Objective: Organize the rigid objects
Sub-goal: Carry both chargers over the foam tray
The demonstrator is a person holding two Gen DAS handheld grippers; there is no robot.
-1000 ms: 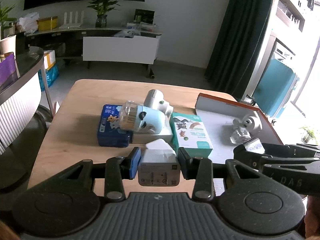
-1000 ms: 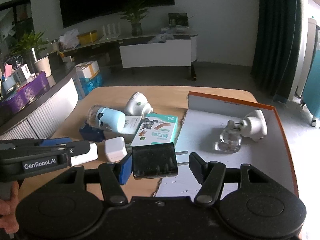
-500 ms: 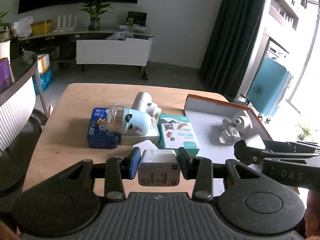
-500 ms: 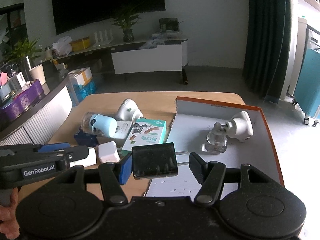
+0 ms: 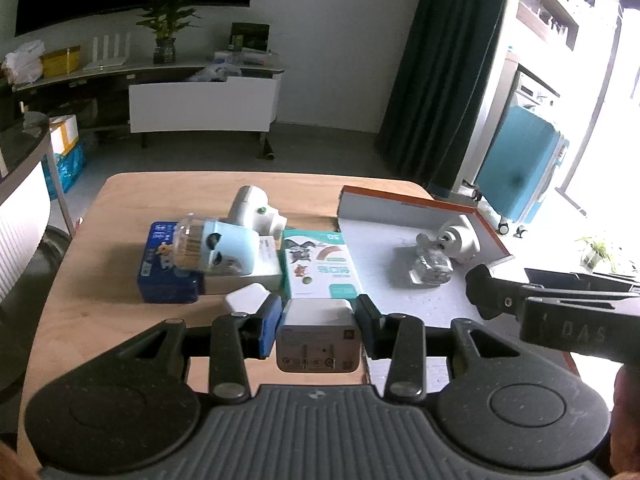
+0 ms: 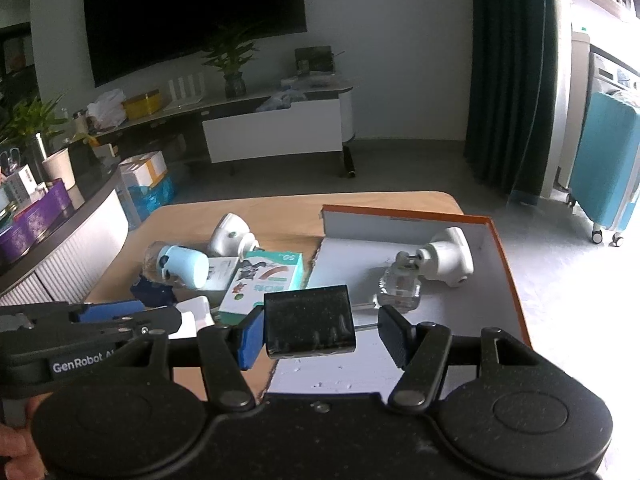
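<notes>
Both grippers loaded, hovering short of the tray.

Left wrist: my left gripper [image 5: 318, 322] pinches a white charger [image 5: 319, 336], pads tight on its sides, above the table's near edge beside the grey orange-rimmed tray [image 5: 404, 204]. Right wrist: my right gripper [image 6: 320, 330] holds a black adapter [image 6: 309, 327]; the right pad seems clear of it. I'd lower gently and release flat inside the tray, clear of the glass-bottled white diffuser [image 6: 434, 266].

Counting the things lying around the orange-edged tray [image 5: 404, 200]

Two white plug-in vaporizers [image 5: 256, 210], three boxes [image 5: 318, 266] and one blue-capped jar [image 5: 214, 248] are sitting left of it; two white chargers [image 5: 318, 334] and one black block [image 6: 309, 322] are showing nearer.
</notes>
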